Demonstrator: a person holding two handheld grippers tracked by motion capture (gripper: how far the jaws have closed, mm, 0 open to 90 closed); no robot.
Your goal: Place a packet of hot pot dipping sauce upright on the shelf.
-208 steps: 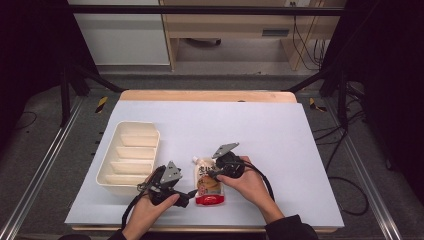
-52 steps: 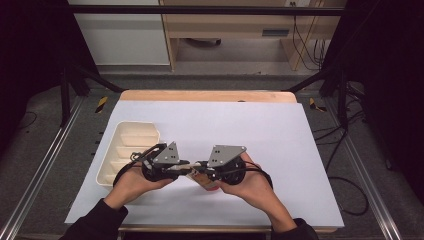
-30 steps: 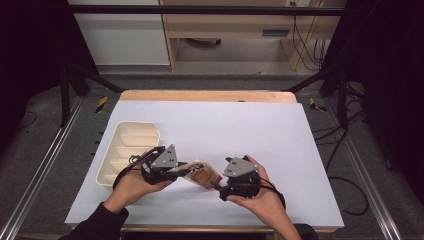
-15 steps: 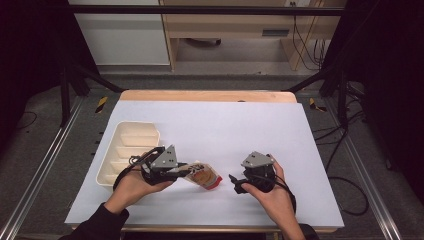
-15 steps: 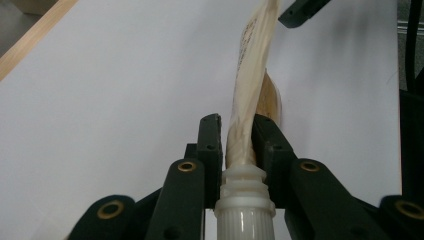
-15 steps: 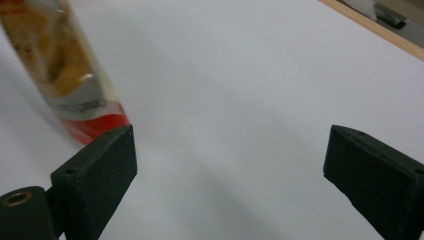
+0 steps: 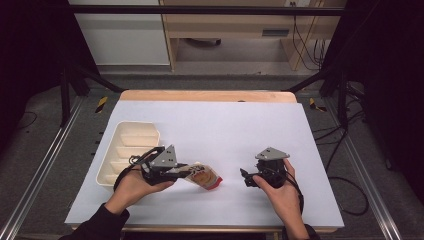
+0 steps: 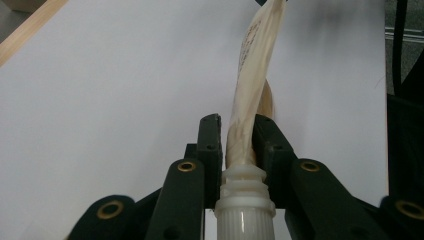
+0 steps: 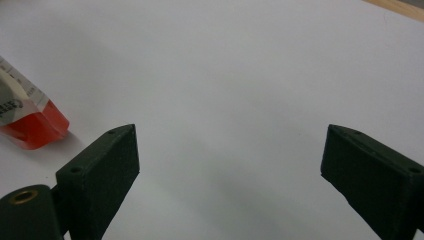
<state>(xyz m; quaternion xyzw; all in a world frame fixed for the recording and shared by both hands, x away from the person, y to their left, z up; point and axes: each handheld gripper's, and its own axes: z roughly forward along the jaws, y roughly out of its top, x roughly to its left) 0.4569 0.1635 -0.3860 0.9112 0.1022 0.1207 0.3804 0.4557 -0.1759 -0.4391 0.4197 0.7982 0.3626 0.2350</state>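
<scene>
A flat spouted pouch [image 7: 202, 176], beige with a red bottom end, lies low over the white table sheet. My left gripper [image 7: 186, 170] is shut on its neck. In the left gripper view the pads [image 8: 210, 145] pinch the pouch [image 8: 250, 75] just above its white screw cap [image 8: 245, 210]. My right gripper [image 7: 245, 177] stands apart to the right, pointing left at the pouch. Its jaws have just been opening and are open [image 9: 230, 165] with nothing between them. The pouch's red end [image 9: 30, 125] shows at the left edge of the right gripper view.
A cream tray with divided compartments [image 7: 112, 165] sits at the left of the white sheet [image 7: 225, 125], close behind my left hand. A wooden table edge [image 7: 205, 95] runs along the far side. Metal frame rails flank the table.
My right gripper has drawn away from the pouch to the right and sunk a little, with its jaws wider. The left gripper and the pouch have stayed put.
</scene>
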